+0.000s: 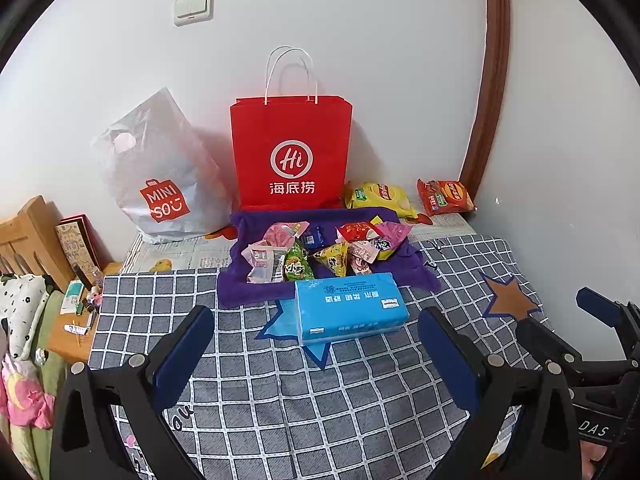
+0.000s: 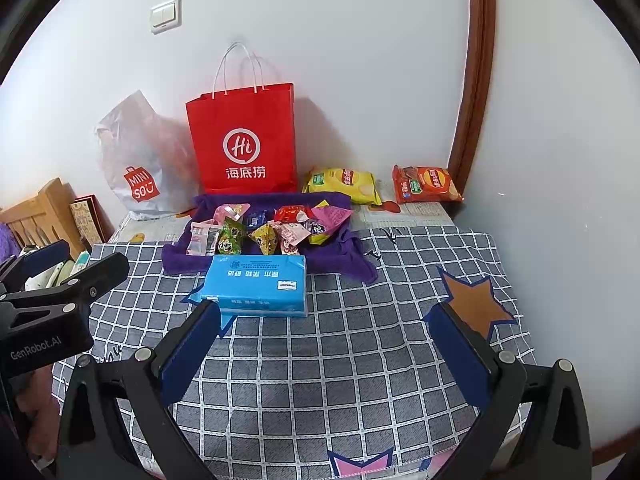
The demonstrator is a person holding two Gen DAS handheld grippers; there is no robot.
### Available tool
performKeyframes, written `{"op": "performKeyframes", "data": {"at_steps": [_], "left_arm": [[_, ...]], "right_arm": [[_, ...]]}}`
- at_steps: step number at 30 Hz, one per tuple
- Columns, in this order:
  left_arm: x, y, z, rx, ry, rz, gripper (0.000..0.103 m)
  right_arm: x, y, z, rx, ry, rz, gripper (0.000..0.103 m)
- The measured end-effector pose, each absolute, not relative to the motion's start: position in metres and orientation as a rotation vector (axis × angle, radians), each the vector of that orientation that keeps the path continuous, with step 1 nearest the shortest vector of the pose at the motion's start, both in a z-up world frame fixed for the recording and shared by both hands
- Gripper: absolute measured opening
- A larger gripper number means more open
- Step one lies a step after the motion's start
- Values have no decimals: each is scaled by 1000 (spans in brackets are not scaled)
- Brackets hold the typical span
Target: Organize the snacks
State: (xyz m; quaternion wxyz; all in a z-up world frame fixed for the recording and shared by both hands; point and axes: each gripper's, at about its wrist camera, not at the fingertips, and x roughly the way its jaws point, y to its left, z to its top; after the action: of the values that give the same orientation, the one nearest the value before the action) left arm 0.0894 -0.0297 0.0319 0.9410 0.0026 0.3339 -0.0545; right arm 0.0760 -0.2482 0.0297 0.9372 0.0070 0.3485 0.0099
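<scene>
A pile of small wrapped snacks (image 1: 320,250) (image 2: 268,230) lies on a purple cloth (image 1: 256,292) (image 2: 180,260) at the back of the checked tablecloth. A yellow chip bag (image 1: 380,198) (image 2: 344,184) and a red chip bag (image 1: 446,196) (image 2: 426,184) lie by the wall to the right. A red paper bag (image 1: 290,152) (image 2: 242,140) stands behind the pile. My left gripper (image 1: 316,320) and right gripper (image 2: 324,316) are both open and empty, held above the cloth in front of a blue tissue pack (image 1: 350,306) (image 2: 256,288).
A white MINISO plastic bag (image 1: 160,184) (image 2: 136,164) leans on the wall at the left. A wooden bed frame (image 1: 28,236) and small clutter sit beyond the table's left edge. The wall and a brown door frame (image 1: 488,92) close the right side.
</scene>
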Motion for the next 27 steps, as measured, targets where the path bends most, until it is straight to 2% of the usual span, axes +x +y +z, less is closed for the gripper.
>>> {"op": "performKeyframes", "data": {"at_steps": [27], "left_arm": [[89,-29,32,3,679,-110,103]], "right_arm": [[72,-249,30,19,705,22,102]]}}
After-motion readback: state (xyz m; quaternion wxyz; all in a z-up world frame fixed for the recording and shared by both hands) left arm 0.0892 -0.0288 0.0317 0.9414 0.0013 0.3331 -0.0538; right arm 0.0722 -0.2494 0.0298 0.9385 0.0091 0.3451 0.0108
